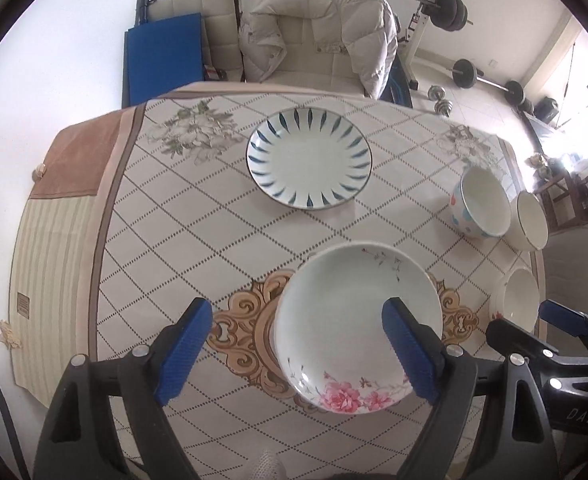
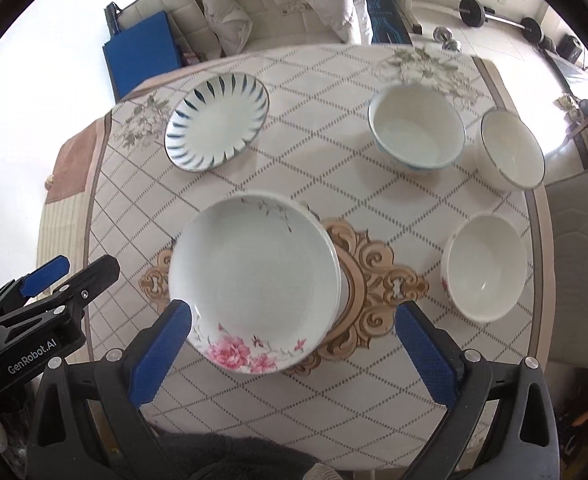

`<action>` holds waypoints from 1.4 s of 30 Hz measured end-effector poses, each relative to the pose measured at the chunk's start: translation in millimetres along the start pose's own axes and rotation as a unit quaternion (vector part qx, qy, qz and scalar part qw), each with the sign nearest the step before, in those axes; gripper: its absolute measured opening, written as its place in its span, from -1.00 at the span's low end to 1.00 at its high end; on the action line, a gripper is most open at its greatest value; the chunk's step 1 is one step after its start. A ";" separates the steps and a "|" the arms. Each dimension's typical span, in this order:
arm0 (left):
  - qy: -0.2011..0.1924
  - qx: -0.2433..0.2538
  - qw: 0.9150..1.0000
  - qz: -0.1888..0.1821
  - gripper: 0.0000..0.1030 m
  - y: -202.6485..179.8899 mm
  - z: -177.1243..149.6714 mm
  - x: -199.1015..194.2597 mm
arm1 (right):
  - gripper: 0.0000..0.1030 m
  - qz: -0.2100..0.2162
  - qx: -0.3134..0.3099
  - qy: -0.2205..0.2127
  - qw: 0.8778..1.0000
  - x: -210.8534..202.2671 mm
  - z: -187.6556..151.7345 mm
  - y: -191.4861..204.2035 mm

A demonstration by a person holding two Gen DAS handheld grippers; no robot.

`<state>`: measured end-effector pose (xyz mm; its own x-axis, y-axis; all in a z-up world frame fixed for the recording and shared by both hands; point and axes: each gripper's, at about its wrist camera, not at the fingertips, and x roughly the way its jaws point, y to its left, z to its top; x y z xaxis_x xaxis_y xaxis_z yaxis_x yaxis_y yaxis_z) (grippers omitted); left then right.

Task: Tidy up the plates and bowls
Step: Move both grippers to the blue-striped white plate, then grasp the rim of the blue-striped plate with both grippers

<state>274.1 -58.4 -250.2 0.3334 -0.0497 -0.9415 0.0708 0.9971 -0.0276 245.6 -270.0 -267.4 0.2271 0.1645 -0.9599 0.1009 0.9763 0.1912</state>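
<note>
With both the left gripper (image 1: pixel 298 356) and right gripper (image 2: pixel 294 354) spread wide and holding nothing above the table (image 2: pixel 374 380), the glazed flowered plate (image 2: pixel 254 276) at its centre looks stiff, slippery and breakable, best pinched at the rim.

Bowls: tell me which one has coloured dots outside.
The dotted bowl, the far one nearer the striped plate; blue and pink dots mark its outer wall, unlike the other two.
</note>
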 end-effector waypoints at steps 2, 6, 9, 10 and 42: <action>-0.040 0.006 0.999 0.018 0.69 1.5 19.8 -6.5 | 1.00 0.002 -0.023 -0.030 0.999 -6.6 21.2 4.8; -0.092 0.023 0.994 0.061 0.69 7.7 66.6 -0.1 | 1.00 -0.010 -0.055 -0.084 0.995 -0.7 73.7 13.6; -0.098 0.023 0.992 0.075 0.69 18.2 100.9 20.7 | 1.00 0.001 -0.060 -0.093 0.994 21.0 116.3 16.5; -0.090 0.022 0.993 0.076 0.69 23.0 111.0 30.5 | 1.00 0.004 -0.057 -0.083 0.995 31.5 130.1 16.9; 0.174 0.007 0.981 -0.084 -0.70 64.3 170.8 243.3 | -0.66 0.084 0.050 0.160 0.982 259.2 242.6 24.6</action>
<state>520.4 -16.2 -423.6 -0.0255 -0.1872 -0.9820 0.1115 0.9756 -0.1889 542.0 -237.5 -461.7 -0.0654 0.3742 -0.9250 0.1872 0.9152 0.3570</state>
